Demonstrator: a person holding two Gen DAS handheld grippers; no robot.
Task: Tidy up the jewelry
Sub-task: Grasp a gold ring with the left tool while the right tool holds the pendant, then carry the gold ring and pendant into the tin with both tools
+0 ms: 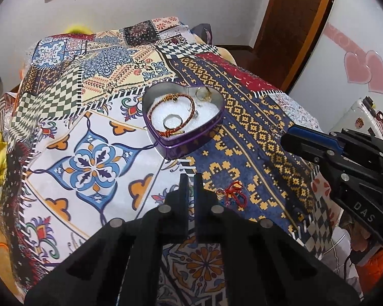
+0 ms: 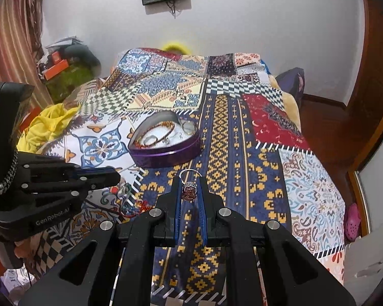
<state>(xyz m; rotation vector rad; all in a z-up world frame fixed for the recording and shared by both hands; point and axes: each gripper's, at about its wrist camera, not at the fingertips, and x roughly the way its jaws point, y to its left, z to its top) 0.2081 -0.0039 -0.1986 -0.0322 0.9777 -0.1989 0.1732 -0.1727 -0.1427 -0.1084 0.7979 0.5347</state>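
Two claws over a bed spread with one patchwork cloth (image 2: 245, 137). Right claw (image 2: 190, 178) clamped on one silver ring (image 2: 188, 186) with a reddish-brown stone, band pointing forward past the fingertips, held above the blue-and-yellow strip of cloth, just short of the tin. Left claw (image 1: 191, 178) nearly closed, fingers close together with a thin gap and nothing between them, hovering near one tangle of red thread and blue beads (image 1: 231, 193) lying on the cloth. One purple heart-shaped tin (image 1: 183, 117), lid off, white padding inside, holding one red-and-gold beaded bracelet (image 1: 175, 113), one plain silver ring (image 1: 172, 122) and one gold-toned ring (image 1: 203, 93); smaller bits beside them too small to count.
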